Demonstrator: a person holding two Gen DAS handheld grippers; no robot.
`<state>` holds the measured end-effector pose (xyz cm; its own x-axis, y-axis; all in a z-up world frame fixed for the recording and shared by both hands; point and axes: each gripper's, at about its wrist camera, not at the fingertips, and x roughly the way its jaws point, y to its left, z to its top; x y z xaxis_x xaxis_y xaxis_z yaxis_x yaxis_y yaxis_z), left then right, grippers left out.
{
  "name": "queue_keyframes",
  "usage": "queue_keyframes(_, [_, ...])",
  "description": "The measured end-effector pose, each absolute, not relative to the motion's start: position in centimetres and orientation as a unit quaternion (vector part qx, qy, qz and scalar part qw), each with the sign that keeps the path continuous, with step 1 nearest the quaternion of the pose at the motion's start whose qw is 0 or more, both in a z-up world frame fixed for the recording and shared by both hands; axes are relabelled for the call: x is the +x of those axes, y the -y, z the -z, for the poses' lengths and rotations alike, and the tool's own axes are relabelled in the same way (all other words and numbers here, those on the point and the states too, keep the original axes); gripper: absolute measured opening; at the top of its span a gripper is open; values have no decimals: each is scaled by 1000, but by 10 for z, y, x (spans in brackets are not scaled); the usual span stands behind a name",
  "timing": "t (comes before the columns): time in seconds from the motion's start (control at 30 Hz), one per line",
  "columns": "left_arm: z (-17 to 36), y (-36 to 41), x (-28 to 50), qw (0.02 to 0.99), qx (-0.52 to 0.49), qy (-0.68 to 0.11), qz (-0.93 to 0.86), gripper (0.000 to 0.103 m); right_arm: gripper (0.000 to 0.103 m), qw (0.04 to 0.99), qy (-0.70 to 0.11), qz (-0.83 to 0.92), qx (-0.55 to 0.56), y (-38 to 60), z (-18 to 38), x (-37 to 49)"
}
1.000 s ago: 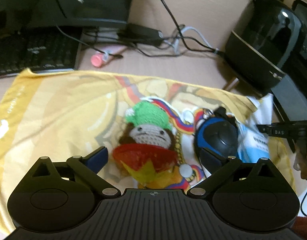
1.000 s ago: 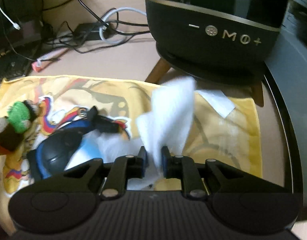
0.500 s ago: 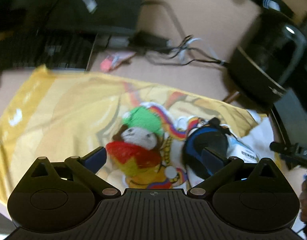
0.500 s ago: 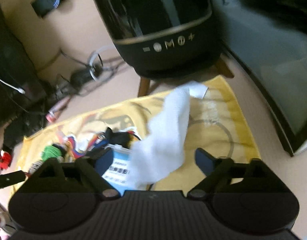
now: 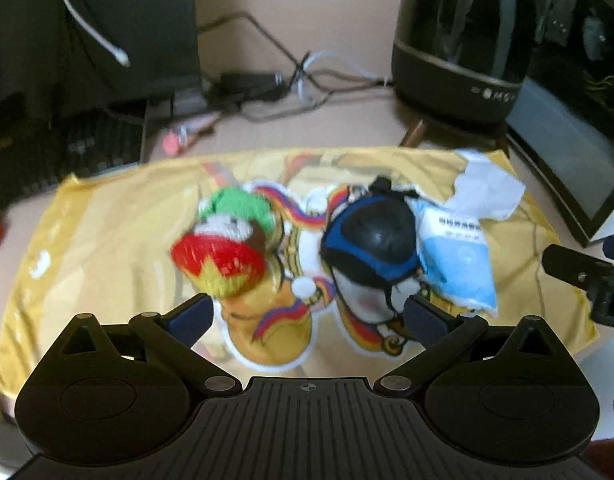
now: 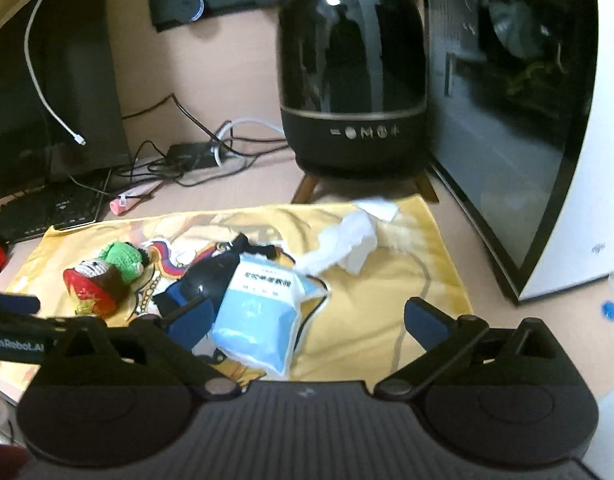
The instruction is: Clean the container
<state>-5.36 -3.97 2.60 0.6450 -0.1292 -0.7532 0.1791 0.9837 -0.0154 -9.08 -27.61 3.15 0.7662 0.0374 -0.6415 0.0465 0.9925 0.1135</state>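
A yellow printed cloth [image 5: 107, 248] covers the desk. On it lie a crochet doll [image 5: 227, 240] with a green hat, a round black and blue pouch [image 5: 375, 236], a light blue wipes packet [image 5: 455, 256] and a crumpled white tissue [image 6: 347, 244] near the cloth's far right corner. My left gripper [image 5: 307, 312] hangs open above the near edge of the cloth, holding nothing. My right gripper [image 6: 307, 316] is still opening, its jaws wide; nothing is gripped between them, and the tissue lies loose beyond them. The wipes packet [image 6: 263, 312] shows under its left finger.
A glossy black rounded appliance [image 6: 351, 80] on wooden legs stands behind the cloth. A dark glass-fronted case [image 6: 507, 120] lines the right side. A keyboard [image 5: 67, 152], a tangle of cables [image 5: 267, 88] and a pink tube [image 5: 179, 140] lie at the back left.
My right gripper went from shut on the white tissue to wide open, and the tissue dropped onto the cloth. Both grippers drew back and rose from the cloth.
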Motion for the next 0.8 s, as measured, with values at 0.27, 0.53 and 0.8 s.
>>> queue_keyframes(0.27, [-24,27,-56,898,-1,-438,36,103,103,926,-371,4,74,274,-25,-88])
queue_keyframes(0.53, [-17,19,-58,885,-16,-465,16,103,103,916,-395,-20,59,266,-18,-86])
queue_keyframes(0.8, [-20,19,-64,889,-18,-457,20,103,103,910,-409,-28,57,267,-14,-84])
